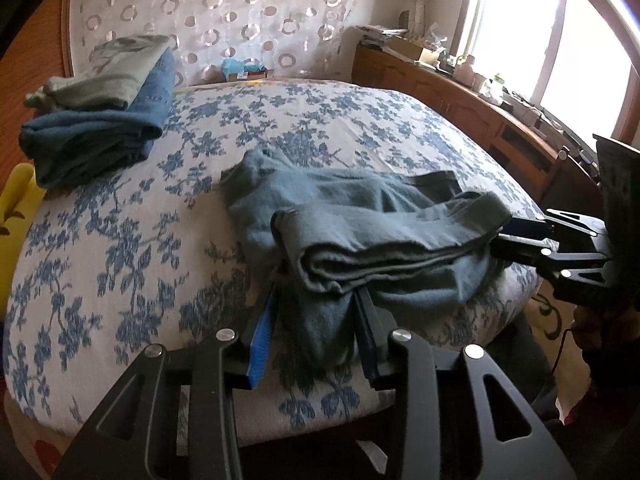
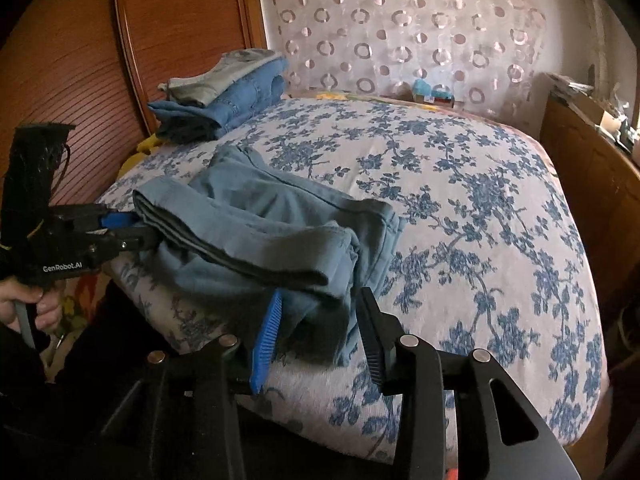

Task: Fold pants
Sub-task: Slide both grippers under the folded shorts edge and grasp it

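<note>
Black gripper frames fill the bottom of both views and cut off the near edge of the bed (image 1: 120,208), so what lies right under them stays hidden. Left gripper (image 1: 316,320) first: its two fingers stand partly apart, with a hanging flap of the blue-grey pants (image 1: 360,232) drooping between them. Cloth brushes the inner faces, yet whether the blue pad (image 1: 262,344) actually presses on it is hard to say; it looks let go. The fingertips themselves vanish under the folded bundle.

Over to the right gripper (image 2: 320,320): same story, fingers partly parted, a corner of the pants (image 2: 260,232) sagging into the gap, a clear slit showing beside the black finger (image 2: 372,332). Released, by the look of it.

Each gripper also shows from the side in the other camera, poking in at the edge of the bundle, tips buried behind cloth. A hand (image 2: 36,304) grips the left tool's handle at the frame's edge, half cut off.

The pants lie folded in a thick, rumpled stack at the near edge of the flowered bedspread. Well apart, by the far corner, sits a stack of folded clothes (image 1: 100,120). The window (image 1: 540,32) glare washes out the clutter on the cabinet (image 1: 460,92).
</note>
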